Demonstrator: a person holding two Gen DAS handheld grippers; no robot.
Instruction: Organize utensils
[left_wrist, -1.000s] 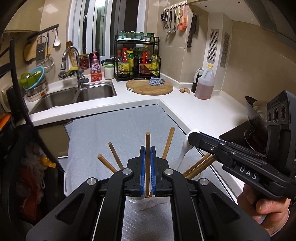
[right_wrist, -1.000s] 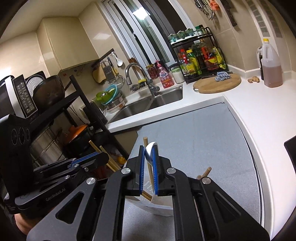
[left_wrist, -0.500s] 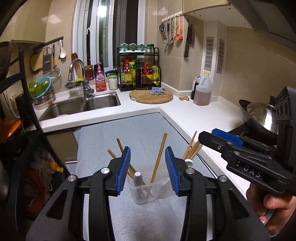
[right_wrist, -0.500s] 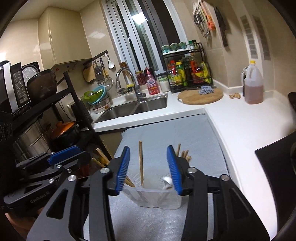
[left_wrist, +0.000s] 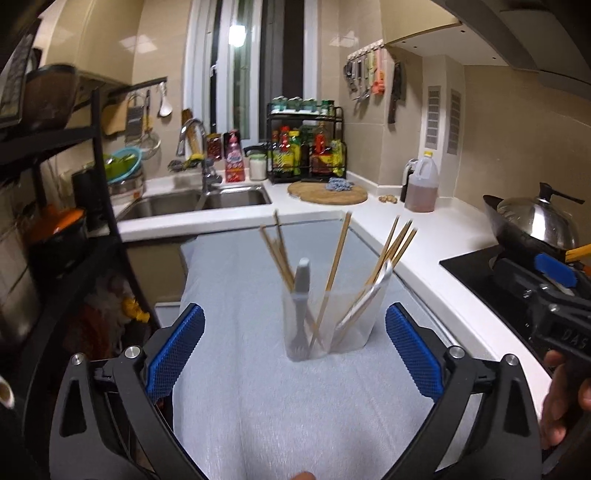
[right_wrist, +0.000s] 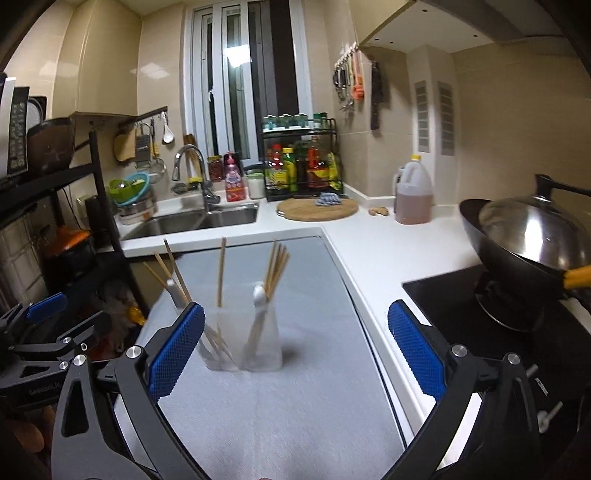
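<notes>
Both grippers, left (left_wrist: 294, 350) and right (right_wrist: 295, 350), have just let go and pulled back, fingers wide and empty. The chopstick (left_wrist: 334, 266) and spoon (right_wrist: 258, 306) now stand in the holder (left_wrist: 327, 321); sorting looks about done.

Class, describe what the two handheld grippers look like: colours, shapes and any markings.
Both the left gripper and the right gripper have black angular frames with triangular cut-outs, silver bolts and blue textured pads on their fingers. One body reads "DAS", the other "GenRobot.AI".

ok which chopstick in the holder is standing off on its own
The single chopstick in the middle of the clear holder. The others lean in bunches: one by the grey-handled fork, one by the white spoon.
</notes>
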